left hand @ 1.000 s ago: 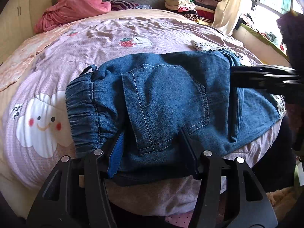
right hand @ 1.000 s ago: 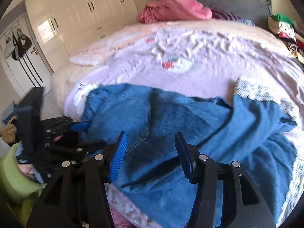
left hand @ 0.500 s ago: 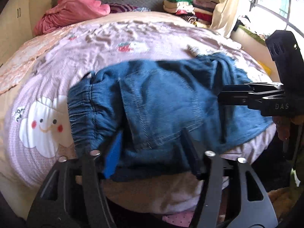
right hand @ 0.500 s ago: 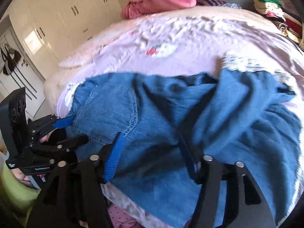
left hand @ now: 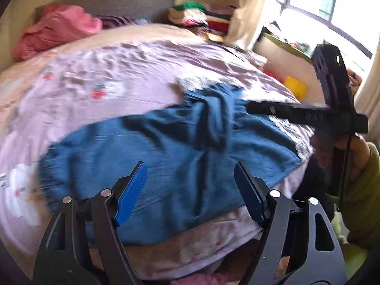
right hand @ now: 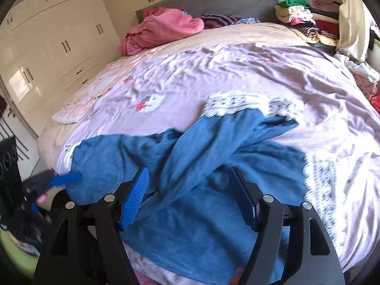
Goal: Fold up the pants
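**Both tongs apart above the denim on the bed**

The blue denim pants lay spread along the near edge of the bed, on a lilac cover printed with strawberries. One leg was thrown crosswise over the rest, its white lace-trimmed hem lying further in from the near edge, and a second lace hem lay nearer the bed's right edge. The left tongs stood with jaws apart above the waist end, their blue pads clear of the cloth; the jaws had just been opening, with nothing between them. The right tongs were likewise parted over the legs, just opened, gripping nothing. A hand in a green sleeve held the right tool. A pink bundle lay at the head edge, and stacked clothes sat at the far right corner.
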Available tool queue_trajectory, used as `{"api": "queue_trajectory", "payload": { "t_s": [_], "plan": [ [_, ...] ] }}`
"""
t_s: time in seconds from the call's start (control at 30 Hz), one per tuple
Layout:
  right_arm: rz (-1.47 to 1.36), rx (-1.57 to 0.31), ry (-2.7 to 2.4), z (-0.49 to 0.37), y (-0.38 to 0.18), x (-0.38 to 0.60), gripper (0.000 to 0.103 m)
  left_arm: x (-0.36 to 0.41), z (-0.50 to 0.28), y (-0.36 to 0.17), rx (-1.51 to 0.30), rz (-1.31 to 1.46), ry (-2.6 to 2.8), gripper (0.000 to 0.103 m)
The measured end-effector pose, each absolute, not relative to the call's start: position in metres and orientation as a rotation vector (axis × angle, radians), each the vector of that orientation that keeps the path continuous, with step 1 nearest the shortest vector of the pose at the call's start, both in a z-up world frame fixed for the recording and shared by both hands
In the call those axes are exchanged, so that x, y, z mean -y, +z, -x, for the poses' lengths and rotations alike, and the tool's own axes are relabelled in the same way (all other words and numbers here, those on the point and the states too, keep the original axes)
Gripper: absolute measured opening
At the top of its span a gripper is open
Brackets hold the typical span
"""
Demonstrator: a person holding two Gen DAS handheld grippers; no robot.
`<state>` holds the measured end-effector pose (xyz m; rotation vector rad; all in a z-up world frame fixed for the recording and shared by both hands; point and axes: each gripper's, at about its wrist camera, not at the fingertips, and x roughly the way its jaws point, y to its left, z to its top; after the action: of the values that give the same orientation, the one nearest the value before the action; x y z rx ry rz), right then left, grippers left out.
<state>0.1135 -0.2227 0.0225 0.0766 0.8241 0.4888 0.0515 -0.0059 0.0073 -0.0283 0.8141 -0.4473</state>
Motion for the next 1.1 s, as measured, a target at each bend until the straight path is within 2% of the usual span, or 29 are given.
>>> {"api": "queue_trajectory", "payload": {
  "t_s": [0.2,0.3,0.47,0.87,0.93,1.03,1.07,1.1],
  "plan": [
    [-0.017,-0.795,0.471,-0.138,0.035,0.218,0.073,0.039,-0.076,-0.012,-0.872,0.042,-0.538,0.067],
    [0.023,-0.809,0.471,-0.156,0.034,0.208,0.073,0.051,-0.09,-0.021,-0.899,0.063,-0.558,0.059],
    [0.113,-0.828,0.466,-0.185,0.024,0.182,0.073,0.057,-0.105,-0.047,-0.972,0.084,-0.521,0.031],
    [0.311,-0.985,0.295,-0.286,-0.04,0.125,0.073,0.058,-0.102,-0.053,-0.972,0.075,-0.531,0.03],
    [0.283,-1.007,0.284,-0.298,-0.049,0.129,0.065,0.057,-0.102,-0.053,-0.971,0.083,-0.538,0.03],
    [0.241,-0.983,0.302,-0.3,-0.045,0.142,0.032,0.054,-0.103,-0.051,-0.967,0.098,-0.553,0.031],
    [0.215,-0.977,0.316,-0.3,-0.043,0.148,0.014,0.052,-0.103,-0.051,-0.965,0.101,-0.557,0.031],
    [0.168,-0.971,0.335,-0.298,-0.039,0.156,0.011,0.052,-0.105,-0.05,-0.963,0.106,-0.561,0.031]
  ]
}}
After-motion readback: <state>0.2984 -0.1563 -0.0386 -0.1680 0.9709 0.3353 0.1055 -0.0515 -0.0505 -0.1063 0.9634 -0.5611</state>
